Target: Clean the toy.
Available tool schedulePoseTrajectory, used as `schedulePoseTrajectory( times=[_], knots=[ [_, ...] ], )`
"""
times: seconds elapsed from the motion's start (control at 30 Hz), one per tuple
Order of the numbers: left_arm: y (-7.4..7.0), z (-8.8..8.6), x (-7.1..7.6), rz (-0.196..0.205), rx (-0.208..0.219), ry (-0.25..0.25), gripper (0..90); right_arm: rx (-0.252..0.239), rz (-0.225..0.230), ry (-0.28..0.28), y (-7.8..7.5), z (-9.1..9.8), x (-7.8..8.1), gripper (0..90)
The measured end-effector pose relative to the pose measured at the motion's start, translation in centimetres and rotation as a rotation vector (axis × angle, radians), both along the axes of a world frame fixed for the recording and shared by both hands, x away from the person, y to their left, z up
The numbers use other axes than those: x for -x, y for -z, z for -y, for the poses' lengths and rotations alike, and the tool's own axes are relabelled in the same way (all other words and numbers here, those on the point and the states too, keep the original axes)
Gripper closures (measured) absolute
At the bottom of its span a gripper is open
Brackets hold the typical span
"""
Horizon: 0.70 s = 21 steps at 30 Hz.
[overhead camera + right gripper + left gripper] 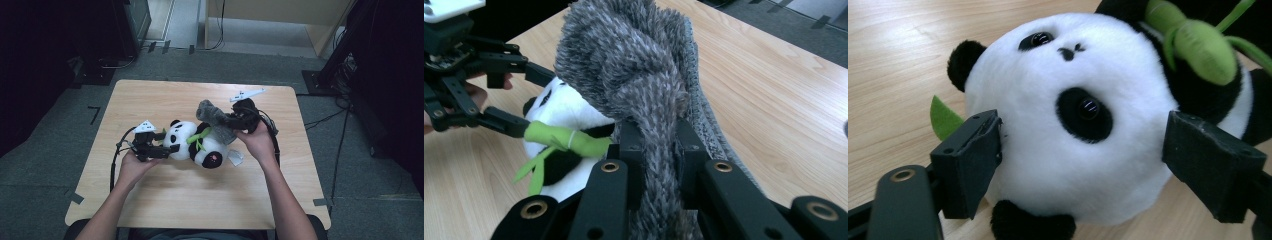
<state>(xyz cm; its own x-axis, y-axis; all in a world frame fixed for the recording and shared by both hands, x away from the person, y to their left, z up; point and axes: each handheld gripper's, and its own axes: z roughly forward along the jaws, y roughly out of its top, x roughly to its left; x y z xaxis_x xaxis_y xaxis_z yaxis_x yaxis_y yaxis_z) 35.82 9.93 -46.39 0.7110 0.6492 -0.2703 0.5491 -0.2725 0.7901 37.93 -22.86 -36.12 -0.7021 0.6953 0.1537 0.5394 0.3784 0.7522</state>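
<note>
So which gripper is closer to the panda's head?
Left. The left gripper has its jaws on either side of the panda's head, one pad touching its cheek. The right gripper is farther off, above the panda's body, clamped on the grey fuzzy cloth.

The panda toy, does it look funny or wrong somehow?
Yes: the panda toy lies tipped over on the table instead of sitting up. The left gripper has its jaws either side of its head, and the right gripper pinches a bunched grey furry cloth beside it.
</note>
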Motion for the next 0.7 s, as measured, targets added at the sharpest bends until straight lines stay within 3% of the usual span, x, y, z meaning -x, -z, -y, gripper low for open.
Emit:
schedulePoseTrajectory(
  times=[0.23, 0.4, 0.53, 0.7],
  knots=[
    [1.2, 0.6, -0.1, 0.006, -0.007, -0.004, 8.1, -0.009, -0.001, -0.035, 0.5, -1.6, -0.7, 80.0],
    [1.7, 0.6, 0.1, 0.044, 0.016, -0.005, 7.3, 0.003, 0.012, -0.063, 1.0, -2.9, -1.0, 79.5],
    [2.1, 0.7, 0.4, 0.082, 0.003, -0.002, 7.5, -0.006, 0.022, -0.082, 1.3, -3.7, -1.3, 78.8],
    [1.9, 1.0, 0.9, 0.096, -0.052, -0.020, 20.1, -0.045, 0.028, -0.105, 1.9, -4.6, -1.9, 78.5]
  ],
)
